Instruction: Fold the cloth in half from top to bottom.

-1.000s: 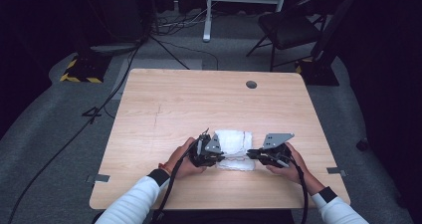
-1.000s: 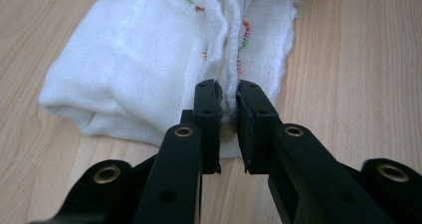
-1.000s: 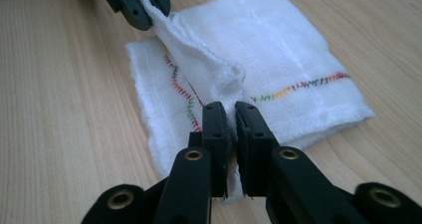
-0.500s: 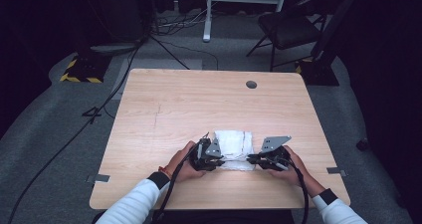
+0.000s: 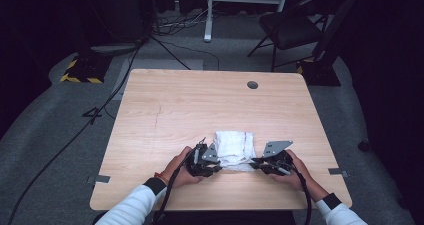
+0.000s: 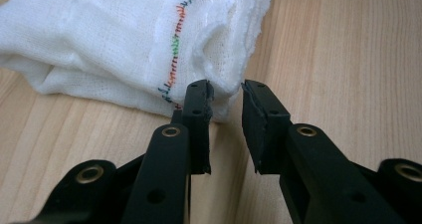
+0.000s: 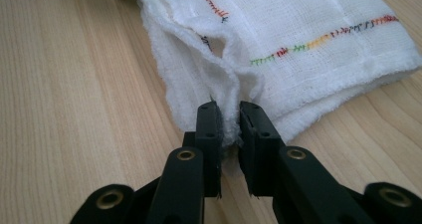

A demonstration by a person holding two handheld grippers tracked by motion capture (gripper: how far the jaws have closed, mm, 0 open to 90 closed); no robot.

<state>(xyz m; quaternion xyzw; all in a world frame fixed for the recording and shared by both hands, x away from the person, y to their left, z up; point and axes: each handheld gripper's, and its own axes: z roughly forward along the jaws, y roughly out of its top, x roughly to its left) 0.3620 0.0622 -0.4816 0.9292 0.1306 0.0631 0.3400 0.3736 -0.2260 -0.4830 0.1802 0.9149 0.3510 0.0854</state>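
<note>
**Both grippers letting go of the folded cloth**

Folded white cloth [image 5: 234,149] lies on the near half of the table [image 5: 200,105], between the two hands, close to the front edge. Left gripper [image 5: 212,162] at its left near corner, right gripper [image 5: 256,163] at its right near corner.

Change over the last second: both sets of jaws have just been opening. Hands have hardly moved, and the cloth lies in the same spot as a second ago, already folded over. Judgement: a fold is finished and this is the release, with the corners being set down rather than picked up.

Left gripper view: jaws of the left gripper [image 6: 226,92] stand apart with a clear gap. The cloth corner [image 6: 219,79] sits at the tips, between them, but the pads do not press on it. So: parted, holding nothing.

Right gripper view: jaws of the right gripper [image 7: 229,109] are narrower. A ruffled edge of cloth [image 7: 231,92] runs down into the gap. It looks only loosely pinched, near release; whether the pads still bear on it I cannot tell for sure.

What the views add: high view gives the layout and the neat rectangular fold, but no jaw gap. Gripper views show the layers, the frayed hems and the multicoloured stitching [image 7: 318,37].
</note>
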